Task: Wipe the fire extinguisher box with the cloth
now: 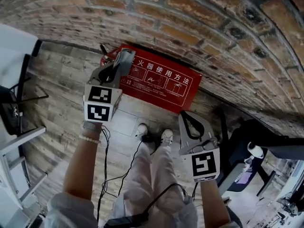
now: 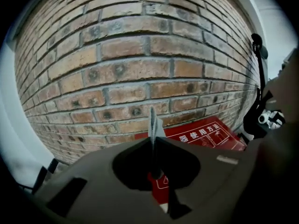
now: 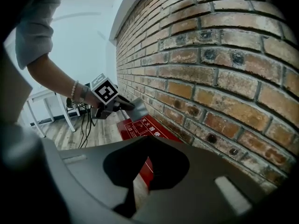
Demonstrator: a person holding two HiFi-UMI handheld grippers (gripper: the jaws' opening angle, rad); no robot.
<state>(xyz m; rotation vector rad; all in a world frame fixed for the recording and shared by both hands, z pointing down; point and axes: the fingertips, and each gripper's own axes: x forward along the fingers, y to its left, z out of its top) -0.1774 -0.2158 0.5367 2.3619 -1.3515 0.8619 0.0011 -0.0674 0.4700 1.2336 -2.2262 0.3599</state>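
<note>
Red fire extinguisher box (image 1: pixel 164 82) lies flat on the wooden floor (image 1: pixel 57 84), its back edge against the foot of the brick wall (image 1: pixel 190 13). The lid faces up, white instruction panels showing. A person stands just in front of it, shoes (image 1: pixel 142 129) near its front edge.

Left hand-held gripper (image 1: pixel 114 72): clenched on a grey cloth (image 1: pixel 124 61). The left gripper view shows the jaws pressed together with a thin fold of cloth (image 2: pixel 154 122) sticking up between them. It is held over the box's left end, above the lid; whether the cloth touches the lid cannot be told. Pinching the cloth by one edge leaves the rest free to drag flat along the surface, which suits wiping.

Right hand-held gripper (image 1: pixel 184 117): jaws closed together, nothing between them in its own view. It hangs in front of the box's right end, apart from the lid. Judged role: spare hand, kept clear of the wiping path. Its camera looks along the wall and catches the left one (image 3: pixel 114 104) with the cloth (image 3: pixel 135 108) over the box (image 3: pixel 140 127).

Judgement: wiping is at or near its start, at the left end. Next need is to lower the cloth onto the lid and sweep rightward. Risk: a thin pinch may let the cloth slip.
</note>
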